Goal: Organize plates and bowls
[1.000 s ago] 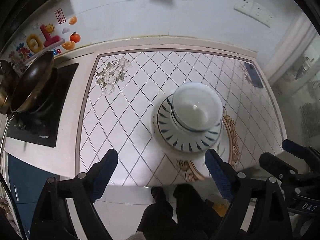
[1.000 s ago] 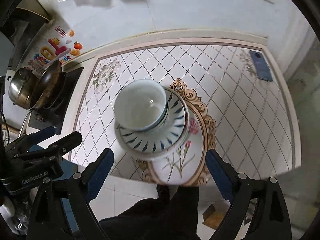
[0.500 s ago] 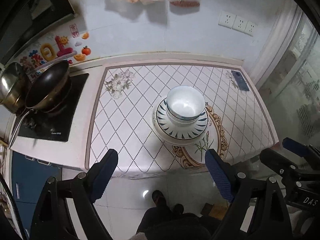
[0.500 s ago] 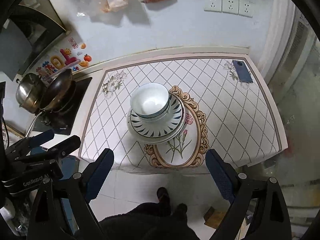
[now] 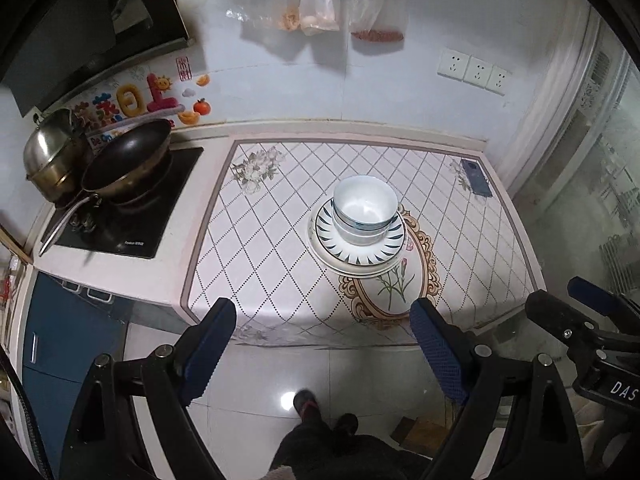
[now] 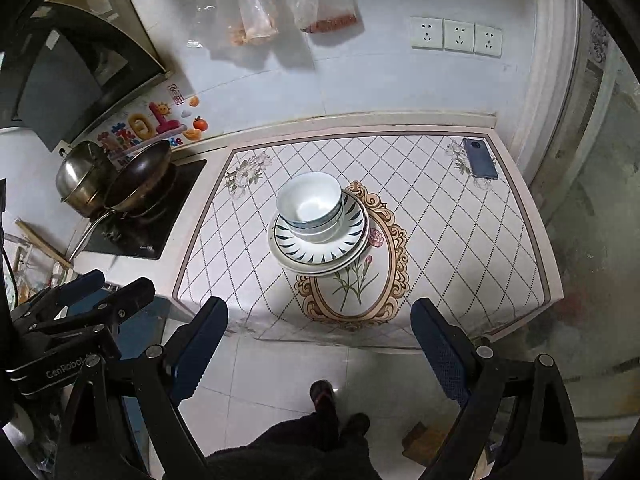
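Observation:
White bowls with blue rims [image 5: 365, 208] are nested on a stack of white plates with dark blue dashes [image 5: 356, 250], near the middle of the patterned counter [image 5: 280, 240]. The stack also shows in the right wrist view: bowls [image 6: 311, 208], plates [image 6: 320, 246]. My left gripper [image 5: 322, 346] is open and empty, held high above the floor in front of the counter. My right gripper [image 6: 320, 346] is open and empty too, likewise well back from the counter.
A dark wok [image 5: 126, 162] and a steel pot [image 5: 52, 156] sit on the black hob [image 5: 132, 216] at the left. A blue phone [image 5: 475, 178] lies at the counter's far right corner. Plastic bags [image 5: 320, 0] and sockets [image 5: 474, 70] are on the wall.
Both grippers have pulled up and back from the counter; the stack looks much smaller and the wall and floor have come into view. The stack has not moved.

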